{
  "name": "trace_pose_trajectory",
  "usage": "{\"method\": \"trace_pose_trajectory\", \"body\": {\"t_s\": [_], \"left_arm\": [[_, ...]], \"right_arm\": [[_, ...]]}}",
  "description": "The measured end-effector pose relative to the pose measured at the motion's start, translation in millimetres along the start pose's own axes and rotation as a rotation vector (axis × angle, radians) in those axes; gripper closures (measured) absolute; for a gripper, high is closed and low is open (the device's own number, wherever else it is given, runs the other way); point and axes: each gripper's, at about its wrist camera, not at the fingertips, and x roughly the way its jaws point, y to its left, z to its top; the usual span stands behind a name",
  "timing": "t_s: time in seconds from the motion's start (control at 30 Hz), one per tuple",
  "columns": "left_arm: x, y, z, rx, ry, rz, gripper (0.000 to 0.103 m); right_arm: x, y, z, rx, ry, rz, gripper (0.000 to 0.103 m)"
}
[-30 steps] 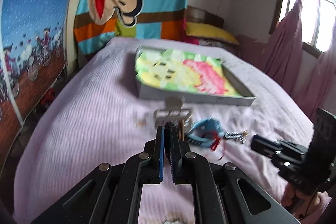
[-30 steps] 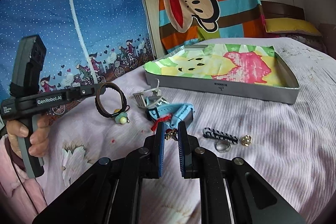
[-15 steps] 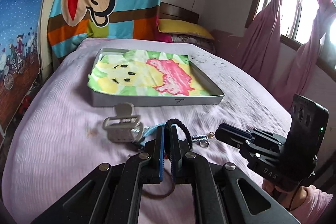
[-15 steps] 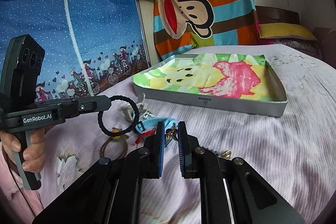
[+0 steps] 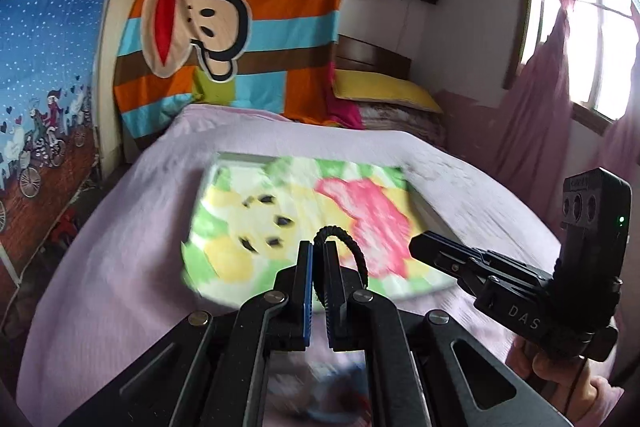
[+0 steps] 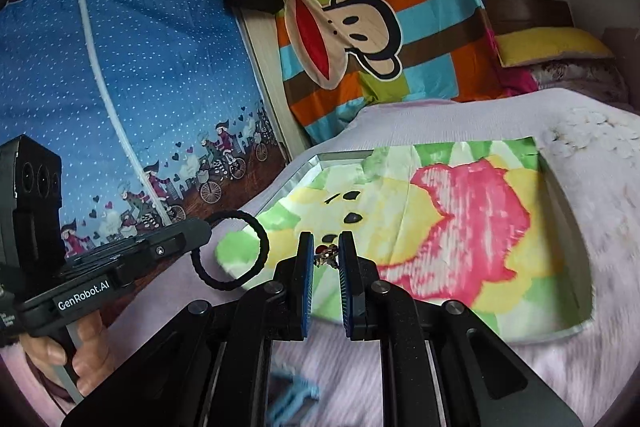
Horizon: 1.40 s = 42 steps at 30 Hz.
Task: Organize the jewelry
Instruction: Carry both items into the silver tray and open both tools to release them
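Both grippers loaded, held above the tray.

The left gripper (image 5: pixel 318 259) is clamped on a black braided hair tie (image 6: pixel 231 251), whose loop hangs free beside the fingers, over the near-left corner of the tray (image 6: pixel 568 211). The right gripper (image 6: pixel 326 253) pinches a small metallic trinket with a red bead (image 6: pixel 325 253) between its blue pads, above the tray's patterned cloth lining (image 6: pixel 460 211). The tray rests on the pink bedspread (image 5: pixel 120 247). A blue item (image 6: pixel 296 395) lies on the bedspread, blurred.
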Motion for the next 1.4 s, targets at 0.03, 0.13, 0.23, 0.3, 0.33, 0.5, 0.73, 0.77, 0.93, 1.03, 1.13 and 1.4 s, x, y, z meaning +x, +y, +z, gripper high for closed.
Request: {"method": "trace_pose_trajectory", "body": {"t_s": [0.03,0.13,0.23,0.3,0.33,0.5,0.73,0.77,0.93,1.03,1.13,1.4], "left_arm": [[8,4,4,-0.004,0.007,0.01,0.098],[33,18,13,-0.01,0.045,0.051,0.098],[52,29,16,-0.027,0.092,0.084,0.098],[65,36,16,-0.044,0.134,0.096,0.098],[70,39,14,-0.05,0.155,0.098,0.098],[85,49,2,-0.071,0.231,0.105,0.097],[90,55,-12,-0.082,0.278,0.115,0.097],[88,54,-13,-0.073,0.27,0.117,0.097],[78,52,-13,-0.069,0.239,0.096,0.073],[68,44,-15,-0.051,0.199,0.082,0.057],[54,35,-16,-0.028,0.144,0.117,0.042],[5,34,-19,-0.065,-0.035,0.149,0.016]], "right_arm": [[10,0,1,0.002,0.012,-0.002,0.092],[39,0,2,0.005,0.058,-0.012,0.092],[62,4,0,-0.017,0.107,-0.034,0.092],[74,7,-3,-0.025,0.14,-0.043,0.092],[80,9,-5,-0.03,0.159,-0.047,0.092],[98,11,-15,-0.052,0.228,-0.067,0.092],[105,4,-26,-0.033,0.275,-0.069,0.092],[104,4,-26,-0.034,0.278,-0.07,0.092],[87,-1,-26,-0.018,0.233,-0.068,0.078],[70,-1,-23,-0.027,0.185,-0.081,0.067],[50,-1,-21,-0.035,0.131,-0.099,0.062],[-24,0,-25,-0.059,-0.095,-0.14,0.029]]}}
